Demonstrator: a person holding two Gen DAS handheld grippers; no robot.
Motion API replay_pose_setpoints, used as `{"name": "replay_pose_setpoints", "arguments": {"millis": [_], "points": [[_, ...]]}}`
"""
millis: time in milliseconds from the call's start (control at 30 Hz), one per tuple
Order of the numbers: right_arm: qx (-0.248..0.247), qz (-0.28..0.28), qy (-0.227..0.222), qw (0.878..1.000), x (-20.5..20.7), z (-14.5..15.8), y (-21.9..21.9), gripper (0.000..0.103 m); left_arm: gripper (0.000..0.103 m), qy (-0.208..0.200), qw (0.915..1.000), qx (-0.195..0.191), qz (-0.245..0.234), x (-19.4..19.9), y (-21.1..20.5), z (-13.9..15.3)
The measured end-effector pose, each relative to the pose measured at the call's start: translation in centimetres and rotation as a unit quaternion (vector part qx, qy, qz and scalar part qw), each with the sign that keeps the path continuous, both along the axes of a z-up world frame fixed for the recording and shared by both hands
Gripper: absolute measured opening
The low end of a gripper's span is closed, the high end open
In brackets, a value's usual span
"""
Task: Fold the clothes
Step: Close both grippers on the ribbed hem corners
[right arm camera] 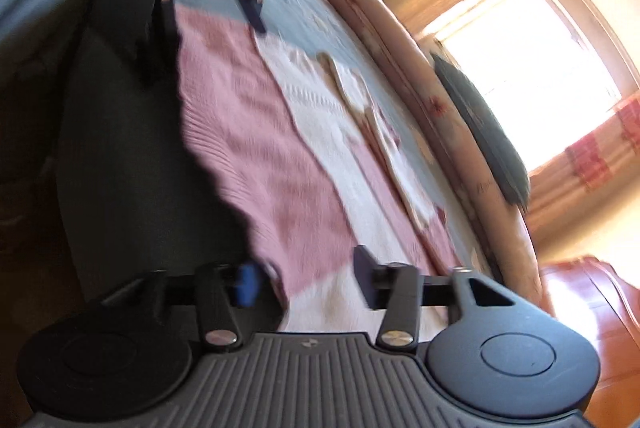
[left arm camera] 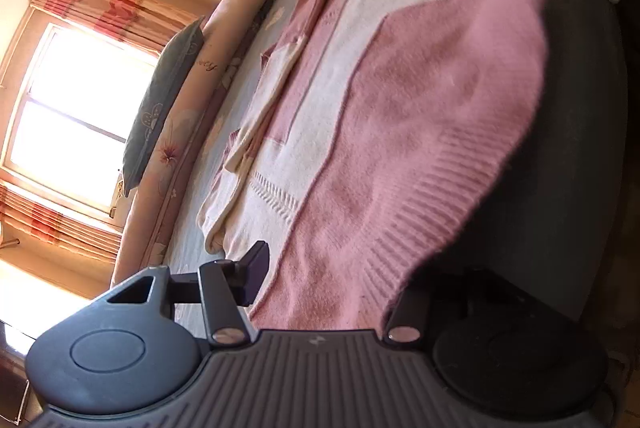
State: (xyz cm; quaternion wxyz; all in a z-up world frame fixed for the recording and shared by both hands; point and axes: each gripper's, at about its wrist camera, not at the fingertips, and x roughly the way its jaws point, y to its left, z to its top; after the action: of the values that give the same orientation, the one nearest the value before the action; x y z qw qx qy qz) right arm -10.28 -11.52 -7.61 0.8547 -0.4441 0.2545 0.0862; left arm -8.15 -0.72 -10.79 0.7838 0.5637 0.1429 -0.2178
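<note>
The pink-and-cream sweater (left arm camera: 400,131) lies spread on the bed (left arm camera: 240,39), its hem between the parted fingers of the left tool (left arm camera: 332,280) and right tool (right arm camera: 308,280), seemingly for folding.

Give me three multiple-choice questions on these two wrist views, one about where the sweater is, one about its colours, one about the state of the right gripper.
1. Where does the sweater lie?
A. On the bed
B. On a chair
C. On the windowsill

2. Which colours is the sweater?
A. Green and black
B. Pink and cream
C. All blue

3. How are the right gripper fingers set?
A. Pressed together
B. Apart, with knit fabric showing between them
C. Shut on a pillow

Answers:
1 A: the sweater is spread on the blue bedsheet, its ribbed hem at the near edge.
2 B: pink and cream panels show in both views.
3 B: a wide gap separates the two fingers, and sweater fabric fills it.
</note>
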Motion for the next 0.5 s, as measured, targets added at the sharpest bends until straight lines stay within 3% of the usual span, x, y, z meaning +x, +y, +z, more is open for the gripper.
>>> {"name": "replay_pose_setpoints", "arguments": {"millis": [267,500], "points": [[-0.044,-0.085,-0.007,0.995,-0.6,-1.0,-2.0,0.057,0.053,0.000,1.0000,-0.008,0.004,-0.2,0.6,0.2],[-0.080,-0.095,0.001,0.992,-0.4,-1.4,-3.3,0.057,0.050,0.006,0.9999,-0.015,0.004,-0.3,0.9,0.0]]}}
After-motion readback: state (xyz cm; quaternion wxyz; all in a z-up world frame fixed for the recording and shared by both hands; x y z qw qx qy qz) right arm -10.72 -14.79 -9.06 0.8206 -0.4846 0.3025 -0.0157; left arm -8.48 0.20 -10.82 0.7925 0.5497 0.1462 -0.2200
